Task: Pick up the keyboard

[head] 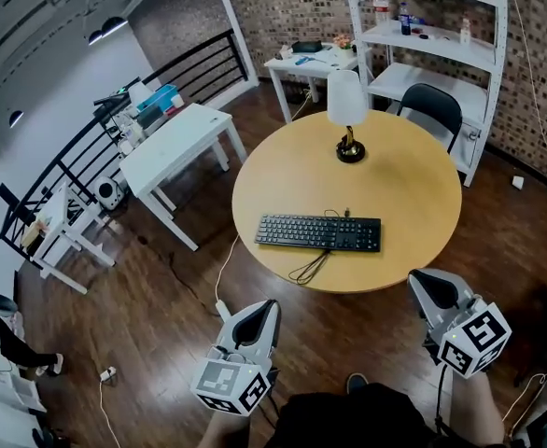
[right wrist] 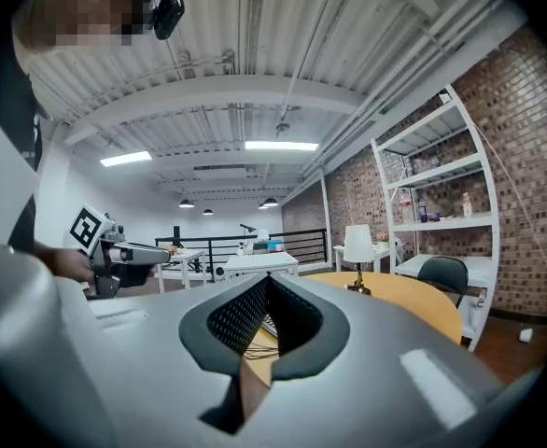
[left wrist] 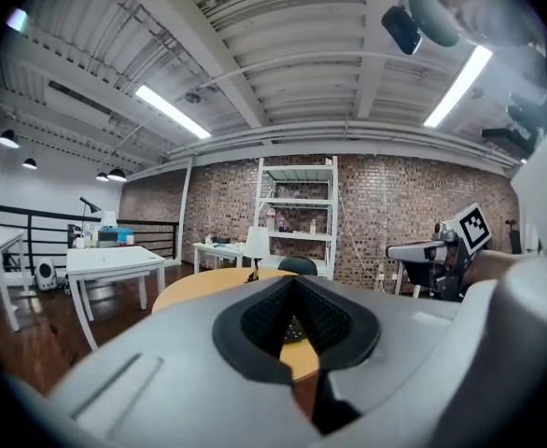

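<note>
Black keyboard (head: 318, 232) on wooden table (head: 413, 185) — left tool (head: 264, 310), right tool (head: 423, 282) both closed, empty

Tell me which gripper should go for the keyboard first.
Probably left: the left gripper lines up with the left end of the keyboard, while the right gripper sits past its right end. Both are shut.

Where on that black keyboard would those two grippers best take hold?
Probably its two short ends: the left gripper at the left end, the right gripper at the right. The keyboard lies flat, long and thin, broadside to the person; its cable loops off the middle.
</note>
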